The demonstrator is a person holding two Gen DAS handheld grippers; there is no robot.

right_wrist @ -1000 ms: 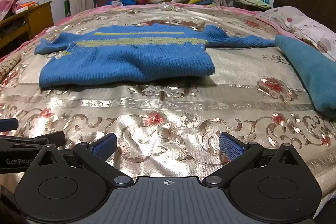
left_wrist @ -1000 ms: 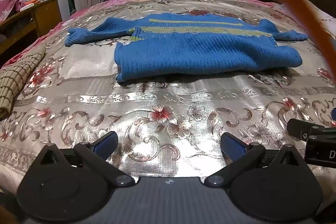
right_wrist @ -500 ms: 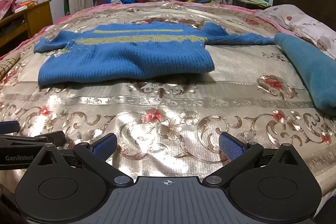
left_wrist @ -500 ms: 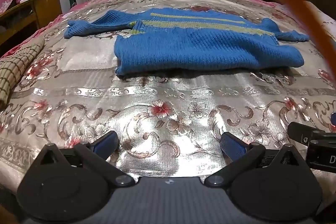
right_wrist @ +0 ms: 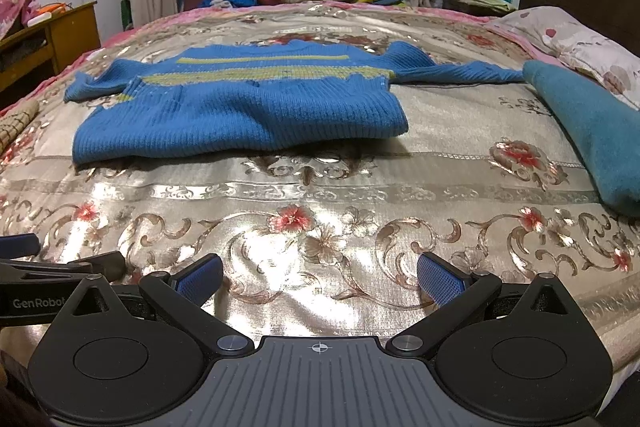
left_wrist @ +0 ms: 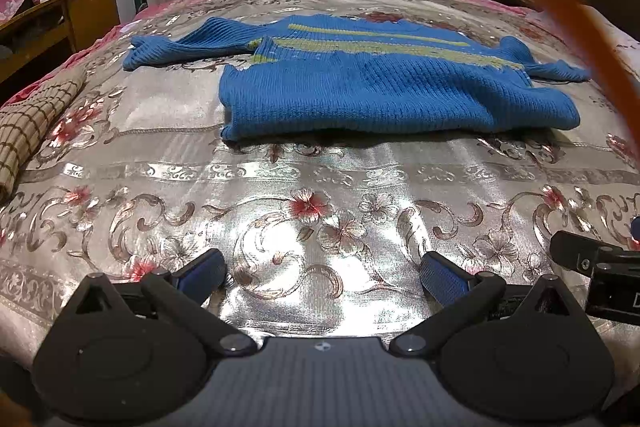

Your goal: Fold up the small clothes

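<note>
- The blue knitted sweater [left_wrist: 360,87] with yellow-green stripes lies on the bed [left_wrist: 320,187], its lower part folded up over the body and both sleeves spread out to the sides.
- In the right wrist view the same sweater [right_wrist: 240,115] sits mid-bed, well apart from both tools.
- The left hand-held gripper [left_wrist: 322,273] hovers above the shiny floral bedspread near the bed's front edge, released: its blue-padded fingers [left_wrist: 200,271] stand wide apart with nothing between them.
- The right hand-held gripper [right_wrist: 320,273] is likewise released and empty, its blue pads [right_wrist: 438,283] spread above the bedspread.
- In the right wrist view the left tool's side shows at the left edge, bearing the readable print "GenRobot" [right_wrist: 38,303], cut off by the near finger arm.
- In the left wrist view the right tool's edge shows a white letter "D" [left_wrist: 636,301]; the rest is out of frame.
- A teal folded cloth [right_wrist: 592,131] lies on the bed's right side, just beside a floral pillow [right_wrist: 568,39].
- A checked cloth [left_wrist: 28,123] lies at the bed's left edge.
- A wooden desk [right_wrist: 52,31] stands left of the bed.
- A blurred orange strap [left_wrist: 580,7] crosses the left wrist view's upper right.
</note>
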